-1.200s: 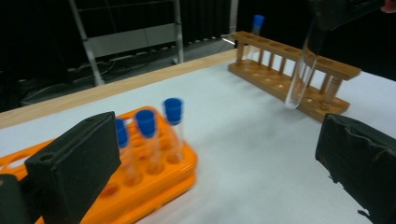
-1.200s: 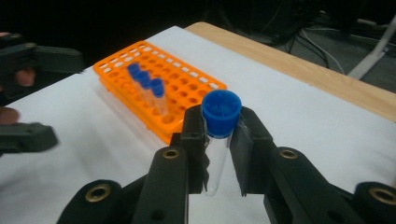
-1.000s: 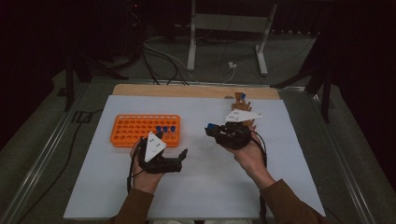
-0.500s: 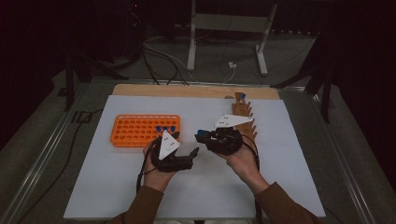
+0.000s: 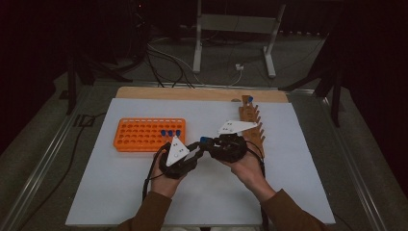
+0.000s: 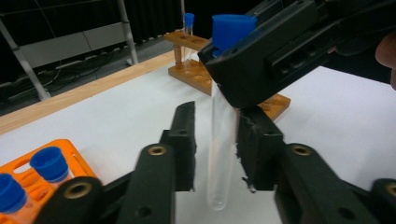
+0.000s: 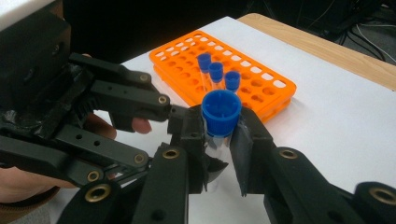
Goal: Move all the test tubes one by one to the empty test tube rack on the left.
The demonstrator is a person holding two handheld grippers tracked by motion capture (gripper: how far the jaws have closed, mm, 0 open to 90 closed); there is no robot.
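The right gripper (image 7: pixel 218 140) is clamped just under the blue cap of a clear test tube (image 6: pixel 222 140), which hangs upright, cap at twelve o'clock and rounded bottom at six. The left gripper (image 6: pixel 215 140) has its jaws spread either side of the tube's lower half, apparently not yet pinching. Farther off, at ten o'clock of the hands in the high view, lies the orange rack (image 5: pixel 144 137); at one o'clock, the wooden rack (image 5: pixel 252 122).

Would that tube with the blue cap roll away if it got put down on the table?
Probably: the tube is round and smooth, so lying flat it could roll. It looks clear, thin and empty, so likely light and maybe breakable. The right hand-held gripper pinches it just under the cap.
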